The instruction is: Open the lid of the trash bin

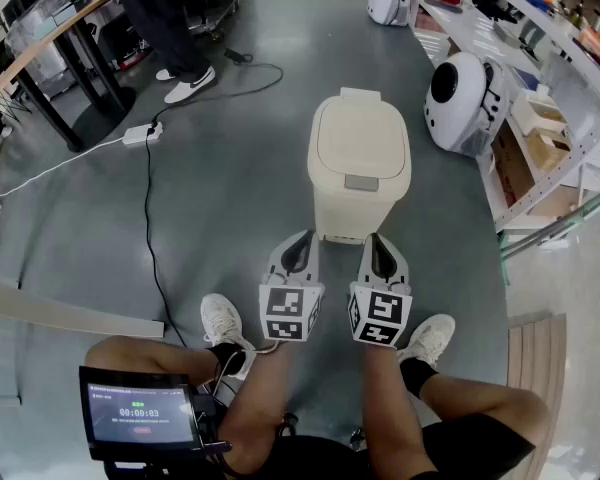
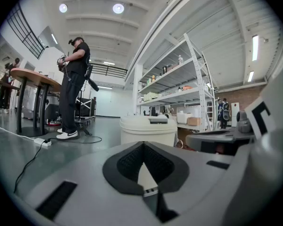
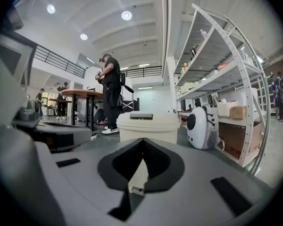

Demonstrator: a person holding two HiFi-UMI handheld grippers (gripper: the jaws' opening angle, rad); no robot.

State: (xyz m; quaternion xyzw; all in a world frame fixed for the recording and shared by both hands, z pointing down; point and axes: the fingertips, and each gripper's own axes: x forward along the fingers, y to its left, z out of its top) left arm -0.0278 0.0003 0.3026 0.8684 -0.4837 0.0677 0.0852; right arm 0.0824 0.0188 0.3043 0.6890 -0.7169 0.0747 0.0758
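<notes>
The left gripper (image 1: 300, 238) and right gripper (image 1: 377, 240) point forward, side by side. Both jaws are closed and empty.

Bright even indoor light from round ceiling lamps (image 3: 126, 15), soft shadows, fisheye-bent edges, dark corners

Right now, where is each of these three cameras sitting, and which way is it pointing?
Head view: on the person's head, looking steeply down at the cream plastic trash bin, lid closed; left tongs, right tongs, legs and white shoes show.
Left gripper view: rides the left tongs, looking level along shut jaws at the bin.
Right gripper view: same from the right tongs, jaws shut.
Shared: both gripper views show the bin and a standing person in black.
</notes>
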